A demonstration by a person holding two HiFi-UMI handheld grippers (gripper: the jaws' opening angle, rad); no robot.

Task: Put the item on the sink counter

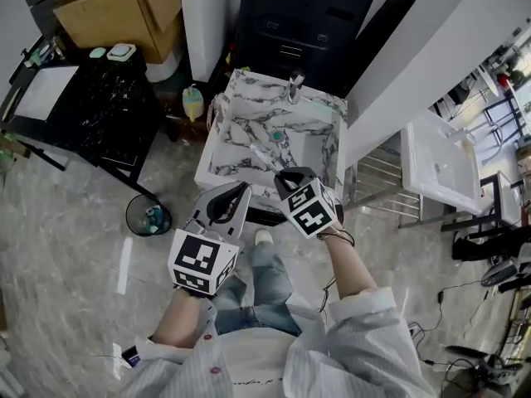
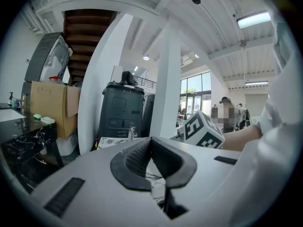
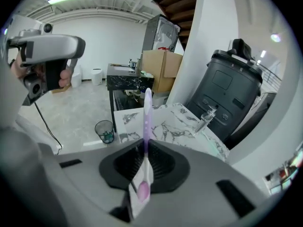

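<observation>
Slim lilac-and-white toothbrush (image 3: 147,112), upright, clamped between jaws of right gripper (image 3: 144,146)

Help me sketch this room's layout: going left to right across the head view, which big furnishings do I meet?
black table → marble sink counter → white basin
</observation>
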